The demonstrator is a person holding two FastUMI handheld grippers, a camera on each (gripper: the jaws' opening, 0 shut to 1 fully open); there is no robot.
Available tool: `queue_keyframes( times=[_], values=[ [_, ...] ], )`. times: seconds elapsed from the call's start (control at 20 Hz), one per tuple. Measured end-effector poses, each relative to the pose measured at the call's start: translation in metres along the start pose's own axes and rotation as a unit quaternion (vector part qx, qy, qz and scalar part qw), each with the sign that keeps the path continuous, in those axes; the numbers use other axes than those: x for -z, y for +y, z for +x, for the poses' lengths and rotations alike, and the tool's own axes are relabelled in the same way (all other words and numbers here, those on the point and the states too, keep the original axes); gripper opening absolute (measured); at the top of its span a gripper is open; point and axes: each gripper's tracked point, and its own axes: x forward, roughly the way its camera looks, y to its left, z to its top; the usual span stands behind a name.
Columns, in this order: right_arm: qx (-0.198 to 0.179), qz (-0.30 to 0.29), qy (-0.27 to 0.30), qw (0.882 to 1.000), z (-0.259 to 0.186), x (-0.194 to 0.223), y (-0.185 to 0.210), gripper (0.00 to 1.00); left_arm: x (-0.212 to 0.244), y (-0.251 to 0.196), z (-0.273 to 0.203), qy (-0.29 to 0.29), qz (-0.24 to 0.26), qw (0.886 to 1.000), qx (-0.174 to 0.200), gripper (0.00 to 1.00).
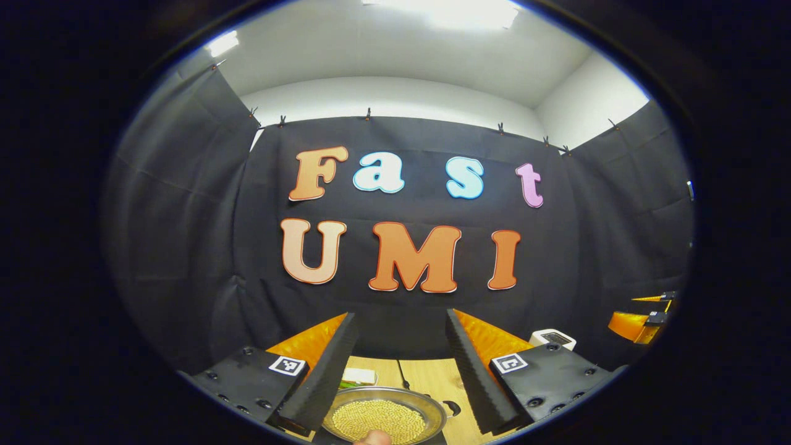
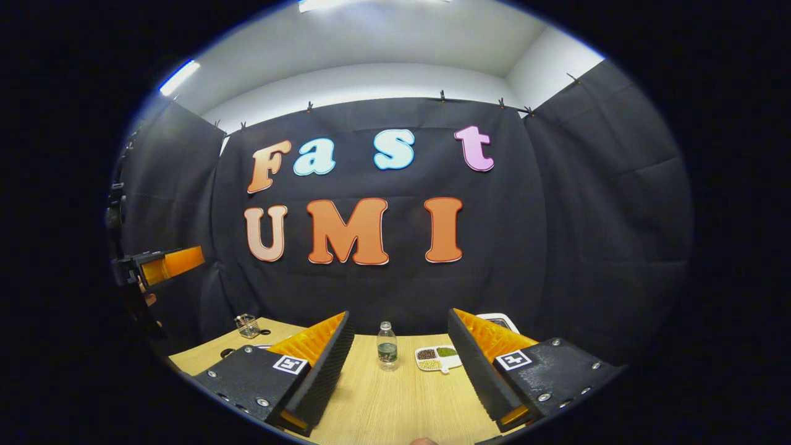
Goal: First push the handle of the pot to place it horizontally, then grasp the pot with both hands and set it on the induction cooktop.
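With both the left gripper (image 1: 398, 364) and right gripper (image 2: 398, 364) held wide apart and empty, the bean-filled pot (image 1: 380, 417) could be tipped and spilled if its unseen handle is pushed carelessly.

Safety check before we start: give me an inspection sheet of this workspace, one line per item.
Surface: wooden table, light grain.
Job's things: metal pot holding small yellow beans, between the left gripper's fingers, untouched; handle and cooktop not made out.
Clutter: water bottle upright; divided dish of beans beside it; small glass far left; white device at the table's back.
Grippers: left gripper open, above the pot; right gripper open, empty, over bare table.
Cables: nothing seen.
Surroundings: black cloth wall, white ceiling with lights.
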Motion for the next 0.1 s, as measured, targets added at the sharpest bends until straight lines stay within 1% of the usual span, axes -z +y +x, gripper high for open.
queue_keyframes(
  times=[0.1],
  values=[
    [0.0, -0.004, -0.003, 1.0, -0.002, -0.0024, -0.0015, 0.95, 0.0006, -0.0041, -0.0017, 0.002, -0.002, 1.0, 0.007, 0.9]
  ],
)
